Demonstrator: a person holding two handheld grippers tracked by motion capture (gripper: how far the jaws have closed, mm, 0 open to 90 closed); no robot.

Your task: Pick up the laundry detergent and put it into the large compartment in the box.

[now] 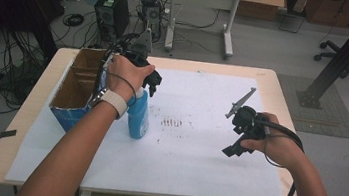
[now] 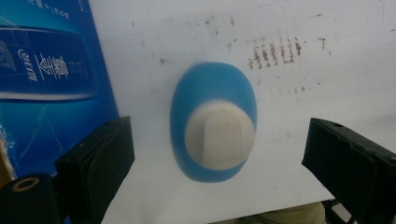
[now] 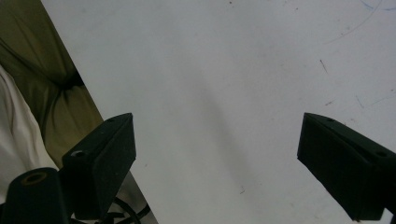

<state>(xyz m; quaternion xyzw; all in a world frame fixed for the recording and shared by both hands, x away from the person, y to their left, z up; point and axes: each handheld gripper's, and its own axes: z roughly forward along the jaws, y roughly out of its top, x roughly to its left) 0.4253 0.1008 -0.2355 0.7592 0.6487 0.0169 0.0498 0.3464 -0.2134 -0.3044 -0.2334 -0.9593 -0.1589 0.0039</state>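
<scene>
Now the left gripper [image 1: 152,86], jaws wide apart, hovers over the upright blue bottle [image 1: 138,116], cap [image 2: 219,134] pointing straight up, while the right gripper [image 1: 232,150] at three o'clock hangs open too.

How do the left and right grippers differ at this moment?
The left gripper hangs right above the blue bottle, its open jaws straddling the white cap; the right gripper has only bare white paper between its jaws. The left sits beside the cardboard box; the right is off toward the table's other side, near no object. Both are open and hold nothing.
</scene>
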